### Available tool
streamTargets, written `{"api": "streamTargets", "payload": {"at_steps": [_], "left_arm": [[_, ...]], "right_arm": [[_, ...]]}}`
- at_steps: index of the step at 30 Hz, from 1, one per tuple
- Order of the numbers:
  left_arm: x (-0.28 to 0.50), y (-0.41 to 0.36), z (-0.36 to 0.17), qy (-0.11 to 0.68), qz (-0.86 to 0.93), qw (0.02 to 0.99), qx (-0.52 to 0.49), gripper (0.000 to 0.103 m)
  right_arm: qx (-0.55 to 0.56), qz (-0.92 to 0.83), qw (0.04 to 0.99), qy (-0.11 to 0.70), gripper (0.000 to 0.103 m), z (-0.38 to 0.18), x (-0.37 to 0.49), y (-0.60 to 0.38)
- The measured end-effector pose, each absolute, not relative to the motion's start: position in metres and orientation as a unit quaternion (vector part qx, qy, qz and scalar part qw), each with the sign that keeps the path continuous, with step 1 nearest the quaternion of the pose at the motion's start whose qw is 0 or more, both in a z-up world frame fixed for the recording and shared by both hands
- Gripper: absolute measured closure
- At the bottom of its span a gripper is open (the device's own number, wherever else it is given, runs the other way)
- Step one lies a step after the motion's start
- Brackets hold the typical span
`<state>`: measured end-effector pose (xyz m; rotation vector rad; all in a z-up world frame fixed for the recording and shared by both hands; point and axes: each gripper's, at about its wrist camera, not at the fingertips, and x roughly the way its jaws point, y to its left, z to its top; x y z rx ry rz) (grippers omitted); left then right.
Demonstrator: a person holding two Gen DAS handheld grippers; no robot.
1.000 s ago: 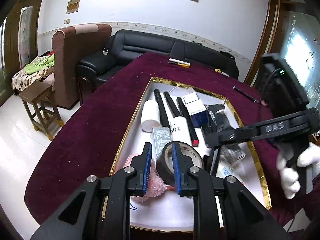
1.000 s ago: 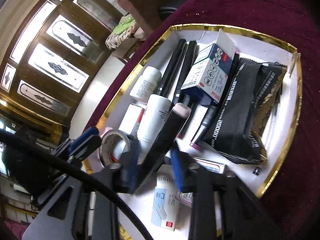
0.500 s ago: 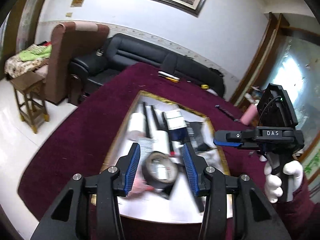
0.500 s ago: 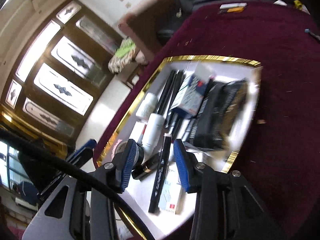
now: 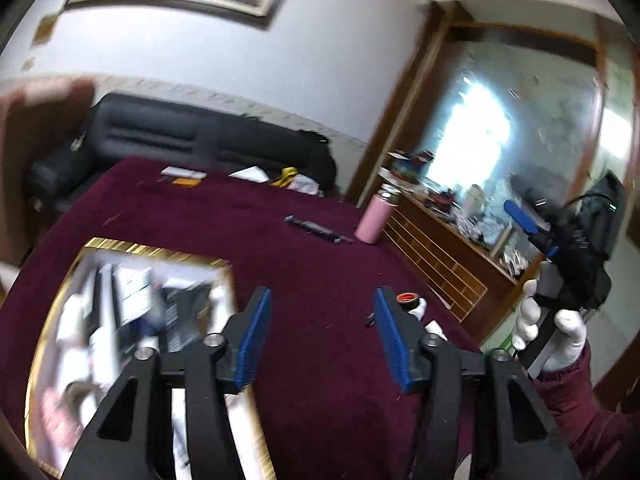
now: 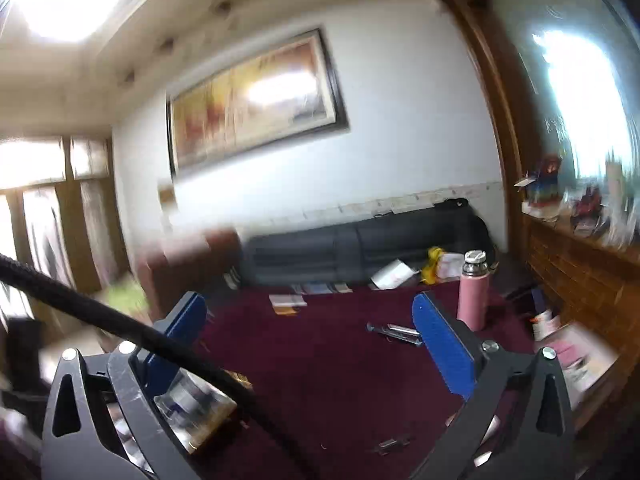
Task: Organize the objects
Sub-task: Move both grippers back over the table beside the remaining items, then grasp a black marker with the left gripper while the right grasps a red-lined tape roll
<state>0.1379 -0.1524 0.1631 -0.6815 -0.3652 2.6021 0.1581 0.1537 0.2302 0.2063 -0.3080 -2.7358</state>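
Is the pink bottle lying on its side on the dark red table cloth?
No, the pink bottle stands upright on the dark red table cloth, with its silver cap on top.

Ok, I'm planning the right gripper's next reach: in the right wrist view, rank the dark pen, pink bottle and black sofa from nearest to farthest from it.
1. Dark pen, on the cloth between the opening, empty jaws of the right gripper.
2. Pink bottle, right, table's edge.
3. Black sofa, beyond the table, against the wall.
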Motion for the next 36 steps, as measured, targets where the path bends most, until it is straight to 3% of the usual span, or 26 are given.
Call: {"api": "streamTargets", "payload": {"at_steps": [2, 5, 9, 18, 27, 28, 29, 30, 33, 36], "left_arm": [[0.125, -0.118, 0.167, -0.099, 0.936, 0.227, -0.249, 0.053], [0.105, -0.064, 0.162, -0.044, 0.929, 0.250, -0.270, 0.053], [0.079, -0.007, 0.136, 0.022, 0.910, 0.270, -0.313, 0.053], [0.001, 0.074, 0.064, 0.110, 0.872, 0.259, -0.400, 0.054], [-0.038, 0.125, 0.014, 0.203, 0.852, 0.254, -0.411, 0.054], [-0.036, 0.130, 0.015, 0.215, 0.853, 0.251, -0.404, 0.058], [-0.035, 0.133, 0.016, 0.213, 0.848, 0.260, -0.409, 0.081], [-0.032, 0.135, 0.015, 0.204, 0.841, 0.277, -0.418, 0.092], [-0.023, 0.132, 0.017, 0.201, 0.837, 0.281, -0.425, 0.092], [-0.025, 0.110, 0.025, 0.142, 0.838, 0.284, -0.444, 0.092]], "right_arm": [[0.196, -0.942, 0.213, -0.168, 0.000, 0.205, 0.126, 0.184], [0.271, -0.927, 0.165, -0.202, 0.001, 0.160, 0.099, 0.220], [0.289, -0.933, 0.090, -0.195, 0.001, 0.121, 0.087, 0.253], [0.281, -0.913, 0.057, -0.289, 0.001, 0.092, 0.067, 0.332], [0.346, -0.905, 0.057, -0.241, 0.002, 0.077, 0.041, 0.339], [0.354, -0.904, 0.055, -0.233, 0.002, 0.074, 0.037, 0.339], [0.365, -0.903, 0.052, -0.221, 0.003, 0.075, 0.031, 0.338], [0.378, -0.901, 0.052, -0.205, 0.007, 0.076, 0.024, 0.335], [0.420, -0.897, 0.043, -0.132, 0.016, 0.074, -0.001, 0.319], [0.460, -0.884, 0.044, -0.068, 0.027, 0.069, -0.023, 0.299]]}}
